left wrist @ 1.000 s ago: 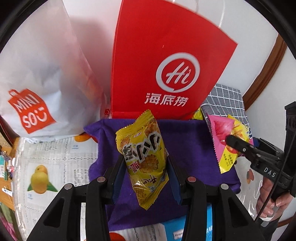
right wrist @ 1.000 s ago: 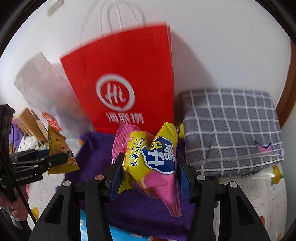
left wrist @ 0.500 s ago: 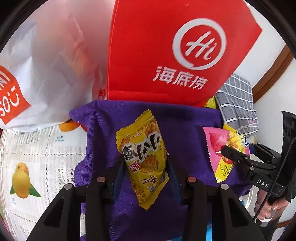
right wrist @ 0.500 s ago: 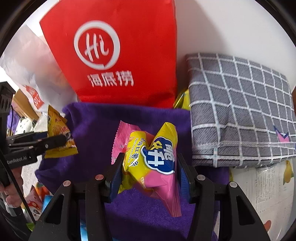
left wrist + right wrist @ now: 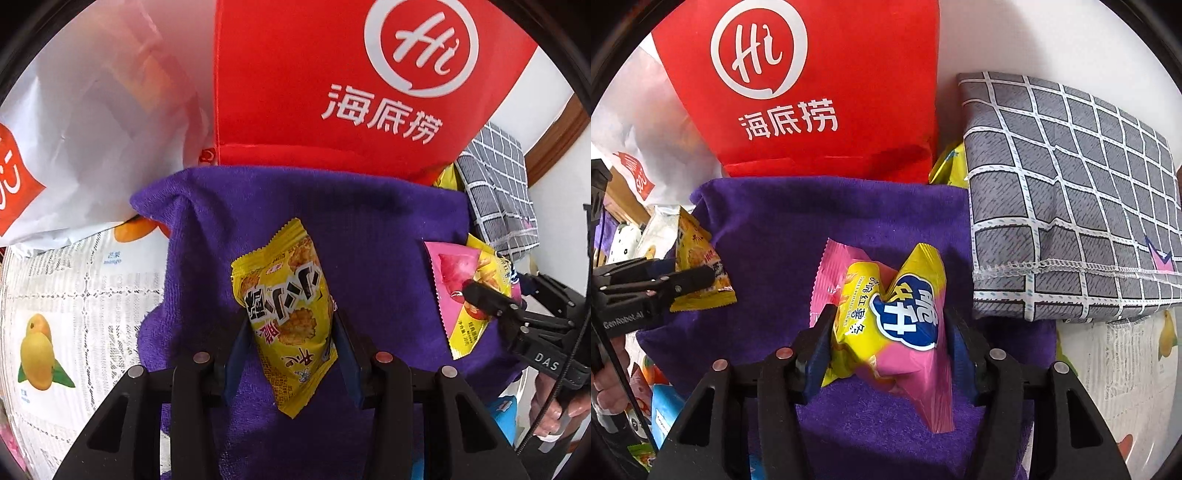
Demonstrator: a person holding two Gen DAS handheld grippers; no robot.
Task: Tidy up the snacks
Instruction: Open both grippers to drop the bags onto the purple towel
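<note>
My left gripper (image 5: 290,332) is shut on a yellow cracker packet (image 5: 284,306) and holds it above a purple towel (image 5: 369,236). My right gripper (image 5: 886,332) is shut on a pink and yellow sweet potato snack packet (image 5: 897,325) over the same purple towel (image 5: 827,218). In the left wrist view the right gripper (image 5: 491,299) shows at the right edge with the pink packet (image 5: 458,295). In the right wrist view the left gripper (image 5: 683,282) shows at the left with the yellow packet (image 5: 694,273).
A red Haidilao paper bag (image 5: 351,81) stands behind the towel, a white Miniso bag (image 5: 74,147) to its left. A grey checked cloth bundle (image 5: 1071,199) lies right of the towel. A fruit-print sheet (image 5: 66,295) covers the table. Other snack packets (image 5: 661,410) lie at front left.
Both grippers have moved forward and down toward the purple towel, each still holding its packet. The red bag now looms larger.
</note>
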